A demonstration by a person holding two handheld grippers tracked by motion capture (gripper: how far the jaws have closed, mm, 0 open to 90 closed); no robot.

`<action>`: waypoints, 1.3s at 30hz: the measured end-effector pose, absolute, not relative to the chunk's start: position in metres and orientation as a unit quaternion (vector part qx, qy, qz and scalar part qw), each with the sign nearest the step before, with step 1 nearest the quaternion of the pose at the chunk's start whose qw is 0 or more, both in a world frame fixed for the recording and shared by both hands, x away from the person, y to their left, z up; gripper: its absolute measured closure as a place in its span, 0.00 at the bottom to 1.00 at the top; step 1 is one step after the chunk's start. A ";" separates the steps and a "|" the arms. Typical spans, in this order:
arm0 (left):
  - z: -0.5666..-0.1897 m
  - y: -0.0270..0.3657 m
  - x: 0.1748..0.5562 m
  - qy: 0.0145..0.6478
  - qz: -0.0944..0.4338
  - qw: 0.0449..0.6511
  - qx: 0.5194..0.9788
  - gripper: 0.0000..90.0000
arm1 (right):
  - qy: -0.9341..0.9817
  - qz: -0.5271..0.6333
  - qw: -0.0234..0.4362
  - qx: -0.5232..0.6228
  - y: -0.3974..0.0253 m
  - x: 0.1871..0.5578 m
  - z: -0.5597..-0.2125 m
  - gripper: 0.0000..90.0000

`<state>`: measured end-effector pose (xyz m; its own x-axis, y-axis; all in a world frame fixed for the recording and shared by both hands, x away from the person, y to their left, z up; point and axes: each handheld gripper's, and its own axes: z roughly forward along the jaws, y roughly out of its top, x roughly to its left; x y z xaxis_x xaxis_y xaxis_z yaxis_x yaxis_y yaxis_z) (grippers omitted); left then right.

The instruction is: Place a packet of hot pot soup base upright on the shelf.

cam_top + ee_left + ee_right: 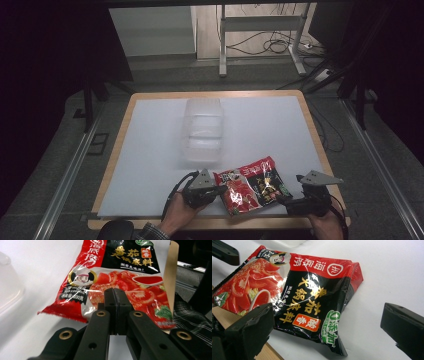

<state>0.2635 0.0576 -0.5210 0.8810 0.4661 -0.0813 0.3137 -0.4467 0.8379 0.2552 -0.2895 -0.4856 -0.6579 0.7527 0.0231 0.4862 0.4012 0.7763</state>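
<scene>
A red and black sauce packet (252, 184) with tomato pictures lies flat near the table's front edge, between my two grippers. My left gripper (223, 190) is at the packet's left end. In the left gripper view its jaws are pressed together, and the gripper (115, 293) reaches over the packet (125, 272), with nothing visible between the jaws. My right gripper (285, 200) stands open at the packet's right end. In the right gripper view the gripper (327, 331) has its jaws wide apart on either side of the near corner of the packet (307, 290).
A clear plastic container (202, 131) stands in the middle of the white sheet (150, 150), just beyond the packet. The wooden table edge (220, 223) runs close under both grippers. A metal stand and cables are on the floor behind the table.
</scene>
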 end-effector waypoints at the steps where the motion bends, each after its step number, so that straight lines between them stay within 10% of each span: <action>1: -0.522 0.056 0.265 0.230 0.082 0.472 0.847 1.00 | 0.820 0.396 0.167 0.378 -0.290 0.255 -0.486 0.00; 39: -0.537 0.057 0.259 0.225 0.085 0.435 0.868 1.00 | 0.812 0.435 0.153 0.358 -0.282 0.246 -0.479 0.00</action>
